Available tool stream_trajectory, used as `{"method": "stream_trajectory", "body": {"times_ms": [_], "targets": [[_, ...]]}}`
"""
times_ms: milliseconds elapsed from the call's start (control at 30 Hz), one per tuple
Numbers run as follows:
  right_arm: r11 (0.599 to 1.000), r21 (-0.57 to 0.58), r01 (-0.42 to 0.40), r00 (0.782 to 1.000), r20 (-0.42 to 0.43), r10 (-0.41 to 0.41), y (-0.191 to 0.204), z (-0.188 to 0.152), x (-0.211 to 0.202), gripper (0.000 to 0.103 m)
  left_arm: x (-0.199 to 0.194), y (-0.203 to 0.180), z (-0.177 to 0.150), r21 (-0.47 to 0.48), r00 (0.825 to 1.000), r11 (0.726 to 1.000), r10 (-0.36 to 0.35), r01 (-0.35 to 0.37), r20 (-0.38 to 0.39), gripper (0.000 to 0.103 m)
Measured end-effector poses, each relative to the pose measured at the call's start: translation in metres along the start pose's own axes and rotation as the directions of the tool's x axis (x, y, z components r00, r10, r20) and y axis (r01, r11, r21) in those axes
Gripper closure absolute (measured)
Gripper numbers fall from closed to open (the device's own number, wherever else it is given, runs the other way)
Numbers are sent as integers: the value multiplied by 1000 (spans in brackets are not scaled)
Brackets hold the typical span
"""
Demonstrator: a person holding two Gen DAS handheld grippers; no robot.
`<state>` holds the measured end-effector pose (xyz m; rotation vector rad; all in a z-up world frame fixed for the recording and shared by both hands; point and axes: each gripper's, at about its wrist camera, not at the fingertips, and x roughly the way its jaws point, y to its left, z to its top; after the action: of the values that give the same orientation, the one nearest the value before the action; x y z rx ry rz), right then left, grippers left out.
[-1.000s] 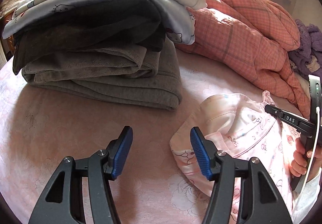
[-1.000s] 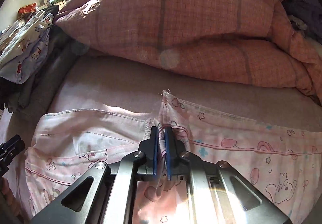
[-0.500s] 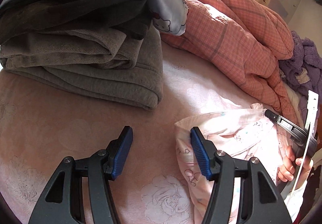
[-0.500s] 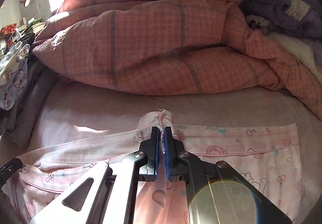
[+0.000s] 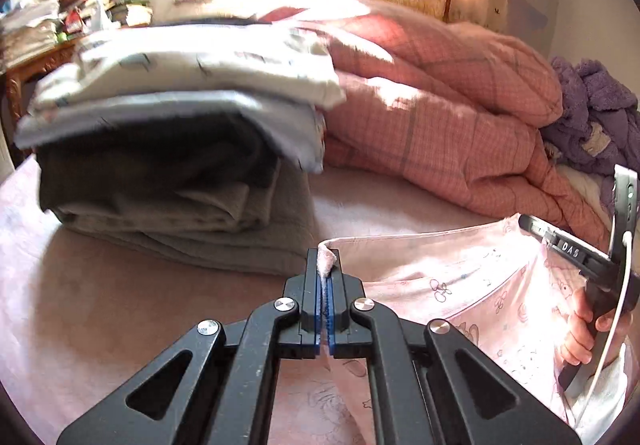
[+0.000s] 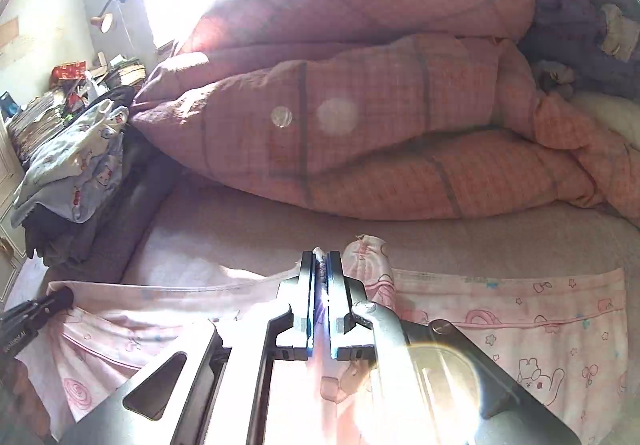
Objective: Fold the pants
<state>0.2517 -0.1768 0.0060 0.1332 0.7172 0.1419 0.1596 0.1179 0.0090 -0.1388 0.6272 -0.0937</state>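
While both grippers clamp the pants, the pink printed cloth hangs stretched between them above the bed. On the left gripper the jaws are closed tight on a bunched corner of the hem, which sticks up between the blue pads. On the right gripper the jaws are likewise pinched shut on a fold of the pants, with more of the cloth spreading to its right and lying on the bed. A hand grips the right gripper's handle in the left wrist view. Toward the bed's far left corner sits a stack of folded clothes, and a pink quilt is heaped along the far edge.
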Motion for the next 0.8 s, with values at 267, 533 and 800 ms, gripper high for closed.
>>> {"method": "stream_trajectory", "body": {"times_ms": [267,533,800], "targets": [[996,-76,-51,998,37,54,48,6,-6,98,-24,21,18,-18,983,983,183,-183,32,101],[991,-132,25,985,-164,-47,74,9,62,98,56,61,-13,-36,946,970,227,-241,-232,98],[998,-64,-15,984,-176,3,43,23,55,71,20,64,-3,34,947,956,295,-293,-125,33]]}}
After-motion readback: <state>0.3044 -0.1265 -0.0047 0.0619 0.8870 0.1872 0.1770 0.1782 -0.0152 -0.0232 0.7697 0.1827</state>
